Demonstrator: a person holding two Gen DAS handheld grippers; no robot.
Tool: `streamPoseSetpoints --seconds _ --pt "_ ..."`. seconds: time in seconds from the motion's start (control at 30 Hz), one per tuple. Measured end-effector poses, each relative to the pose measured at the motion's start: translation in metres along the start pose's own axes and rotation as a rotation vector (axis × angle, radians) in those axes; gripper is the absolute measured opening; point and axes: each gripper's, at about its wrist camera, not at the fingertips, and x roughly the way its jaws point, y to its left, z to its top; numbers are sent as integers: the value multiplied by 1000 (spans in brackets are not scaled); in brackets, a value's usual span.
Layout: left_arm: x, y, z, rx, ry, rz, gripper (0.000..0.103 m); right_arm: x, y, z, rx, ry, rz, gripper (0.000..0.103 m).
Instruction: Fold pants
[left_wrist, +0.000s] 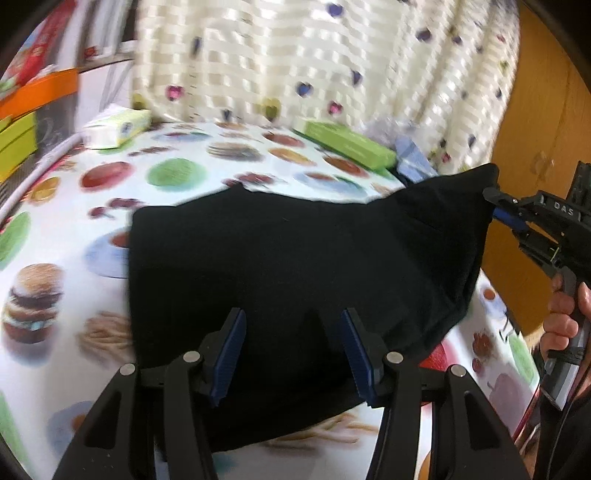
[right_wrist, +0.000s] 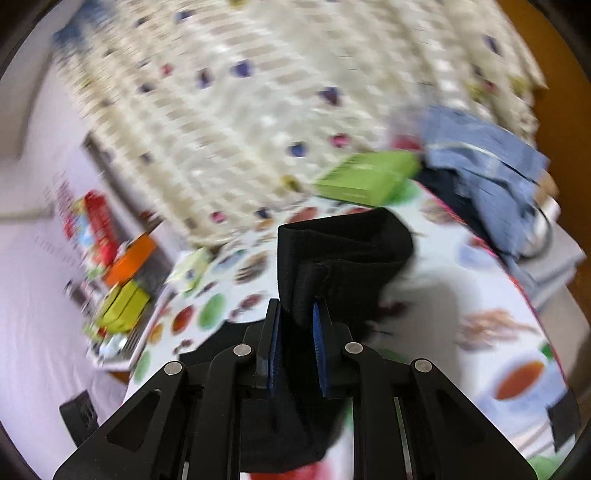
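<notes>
The black pants (left_wrist: 295, 266) lie on the bench (left_wrist: 184, 173), which is covered with a food-printed cloth, and one end of them is raised off the surface at the right. That raised end is held by the right gripper (right_wrist: 297, 328): its fingers (right_wrist: 320, 332) are drawn narrow and pressed on a bunched thickness of dark cloth, with the fabric seen rising between the blue pads in the right wrist view. The left gripper (left_wrist: 291, 354) is held over the near edge of the pants with its fingers (left_wrist: 229, 350) standing wide; cloth is seen below and between them, but no pad appears to be pressing on it, though the blur leaves this a little uncertain.

The garment is judged to be light, soft and limp. It sags from the held end in a slack curve, so no shape will be kept by it unless it is supported at two points. The knit looks matt, so little slipping is expected, yet a thin single layer could be lost from the pads. A hold is best taken at a thickened edge, such as a hem or waistband corner, with several layers gathered. The near corner under the left gripper is judged the sensible second hold, so that the raised end can be carried over evenly.
</notes>
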Motion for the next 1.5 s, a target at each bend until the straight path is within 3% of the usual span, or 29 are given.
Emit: streamPoseSetpoints --seconds 0.27,0.43,0.63,0.7,0.77,0.83,0.93,1.03,1.1,1.17,1.27,1.33,1.43,1.47,1.5 --pt "-23 57 -2 -140 -54 96 56 33 100 -20 -258 114 195 17" --pt "-31 83 -12 -199 -55 136 56 67 140 -60 -378 276 287 17" --pt "-42 100 -22 -237 -60 173 56 100 157 -109 -482 455 306 19" --pt "-45 104 -25 -247 -63 180 56 107 157 -122 -511 514 302 24" --pt "-48 108 -25 -254 -70 186 56 112 156 -131 -517 577 344 27" --pt "-51 111 -24 -259 -79 188 56 102 158 -135 -533 591 382 27" --pt "-55 112 -22 -259 -93 184 56 76 152 -126 -551 535 442 30" --pt "-52 108 -14 -244 -96 158 56 63 130 -106 -488 424 372 30" --pt "-45 103 -9 -229 -86 137 56 63 98 -89 -400 348 268 30" --pt "-38 95 -4 -210 -77 115 56 68 72 -79 -340 323 176 36" --pt "-21 85 2 -178 -37 91 56 80 39 -76 -251 367 68 41" --pt "-9 83 1 -183 8 105 56 89 29 -81 -217 420 70 41" --pt "-11 79 -3 -178 -4 104 56 94 29 -87 -218 464 106 41" --pt "-12 77 -5 -162 -11 108 51 93 30 -89 -217 469 120 41" --pt "-13 74 -6 -150 -17 105 48 95 33 -89 -220 468 120 32"
